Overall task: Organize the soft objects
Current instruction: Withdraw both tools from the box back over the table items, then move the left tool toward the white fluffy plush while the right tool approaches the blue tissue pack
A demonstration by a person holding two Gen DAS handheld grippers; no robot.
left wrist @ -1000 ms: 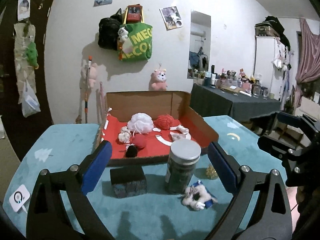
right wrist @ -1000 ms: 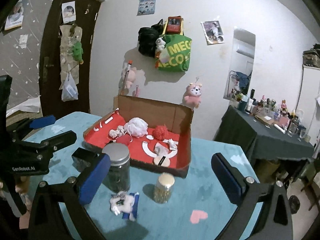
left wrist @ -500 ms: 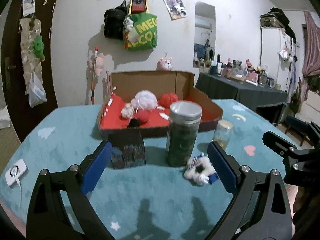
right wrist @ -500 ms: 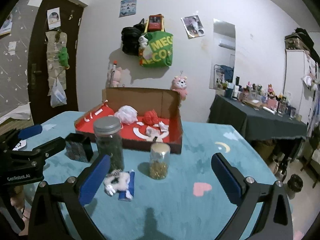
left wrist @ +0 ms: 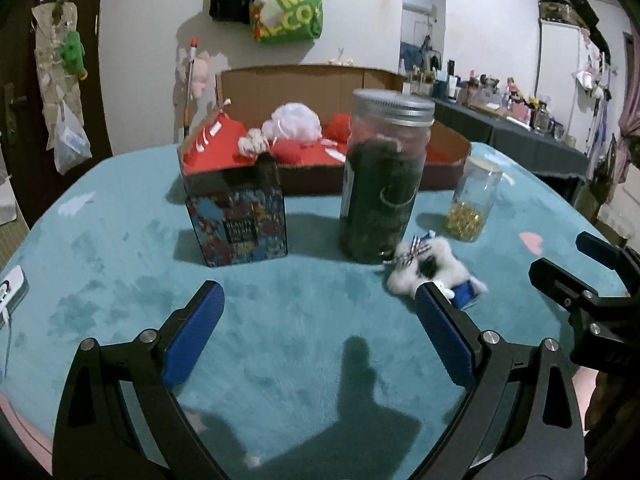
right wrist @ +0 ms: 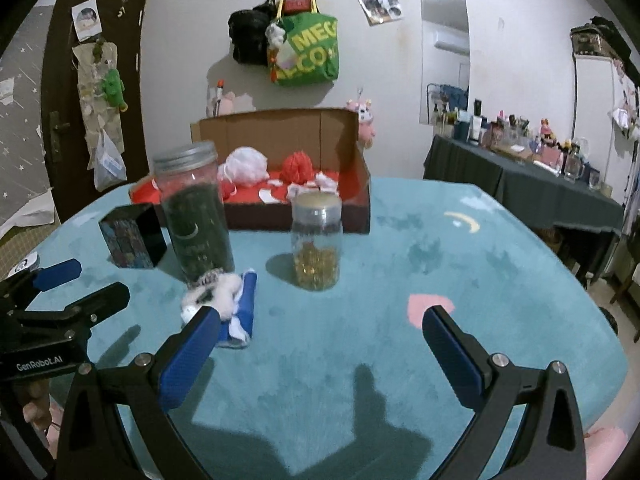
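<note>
A small white fluffy plush with a blue piece (left wrist: 434,270) (right wrist: 224,300) lies on the teal table, in front of a tall dark-filled jar (left wrist: 382,176) (right wrist: 194,216). Behind stands a cardboard box with a red lining (left wrist: 312,178) (right wrist: 260,220), holding a white puff (left wrist: 298,124) (right wrist: 246,162), red yarn balls (left wrist: 338,130) (right wrist: 298,164) and smaller soft bits. My left gripper (left wrist: 318,300) is open and low over the table, its right finger just in front of the plush. My right gripper (right wrist: 322,320) is open too, its left finger overlapping the plush.
A patterned square box (left wrist: 240,224) (right wrist: 132,236) stands left of the tall jar. To the right of it is a small jar of golden beads (left wrist: 474,204) (right wrist: 318,240). A white device (left wrist: 10,288) lies at the table's left edge. A dark side table (right wrist: 520,176) with bottles stands far right.
Both grippers have come down lower and closer to the jars and the plush, which now look larger. Both stay open. Nothing on the table has moved.
</note>
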